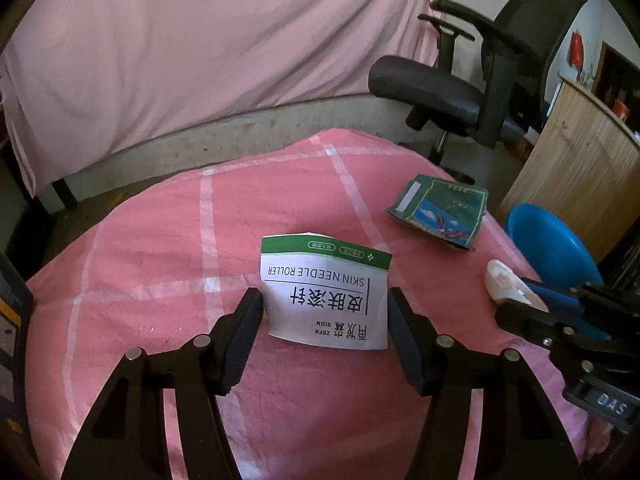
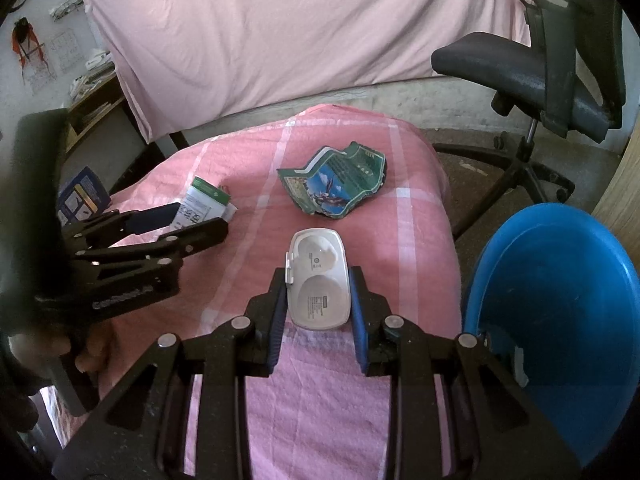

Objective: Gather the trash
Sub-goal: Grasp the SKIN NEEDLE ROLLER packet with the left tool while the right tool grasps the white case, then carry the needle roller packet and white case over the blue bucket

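My left gripper (image 1: 325, 300) has its fingers on both sides of a white and green "Skin Needle Roller" box (image 1: 326, 292) on the pink checked cloth (image 1: 160, 248); the pads touch the box's sides. The box also shows in the right wrist view (image 2: 204, 204). My right gripper (image 2: 318, 280) is shut on a white plastic case (image 2: 318, 278), which also shows in the left wrist view (image 1: 508, 282). A crumpled green and blue wrapper (image 1: 440, 210) lies farther back on the cloth; it also shows in the right wrist view (image 2: 336, 182).
A blue plastic bin (image 2: 560, 312) stands at the right of the cloth-covered surface. A black office chair (image 1: 472, 80) is behind it, beside a wooden cabinet (image 1: 580, 168). A bed with a pink sheet (image 1: 200, 48) runs along the back.
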Tool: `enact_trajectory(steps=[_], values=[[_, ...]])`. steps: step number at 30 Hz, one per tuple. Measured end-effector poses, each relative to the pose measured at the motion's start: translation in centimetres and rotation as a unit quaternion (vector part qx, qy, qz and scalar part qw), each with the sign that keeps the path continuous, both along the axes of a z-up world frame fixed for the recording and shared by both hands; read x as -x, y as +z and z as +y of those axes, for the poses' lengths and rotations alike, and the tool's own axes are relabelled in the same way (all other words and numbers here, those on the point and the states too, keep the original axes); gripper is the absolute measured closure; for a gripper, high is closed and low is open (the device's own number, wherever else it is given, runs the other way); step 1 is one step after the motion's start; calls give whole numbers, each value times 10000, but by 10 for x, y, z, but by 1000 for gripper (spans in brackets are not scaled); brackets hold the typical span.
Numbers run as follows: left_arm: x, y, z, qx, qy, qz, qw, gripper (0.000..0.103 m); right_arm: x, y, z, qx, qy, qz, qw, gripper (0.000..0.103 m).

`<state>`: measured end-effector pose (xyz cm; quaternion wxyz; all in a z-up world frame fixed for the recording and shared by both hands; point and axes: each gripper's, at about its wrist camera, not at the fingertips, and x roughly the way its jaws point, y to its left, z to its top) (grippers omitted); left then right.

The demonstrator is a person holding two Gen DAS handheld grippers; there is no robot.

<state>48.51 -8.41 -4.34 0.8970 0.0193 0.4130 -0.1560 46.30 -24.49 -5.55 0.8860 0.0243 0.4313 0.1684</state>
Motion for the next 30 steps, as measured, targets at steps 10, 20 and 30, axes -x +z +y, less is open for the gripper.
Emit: enact_trajectory(steps=[10,20,30], values=[[52,25,26,692,217,-775,9944,46,9,5,-4,-174,78,-159,9997,50],[102,46,28,688,365,-1645,9833,46,29,22,-17,-582,140,-704,9957,50],[122,71,2,587,227,-2399,9687,46,74,63,-31,-627,17,-2523,9656,50]])
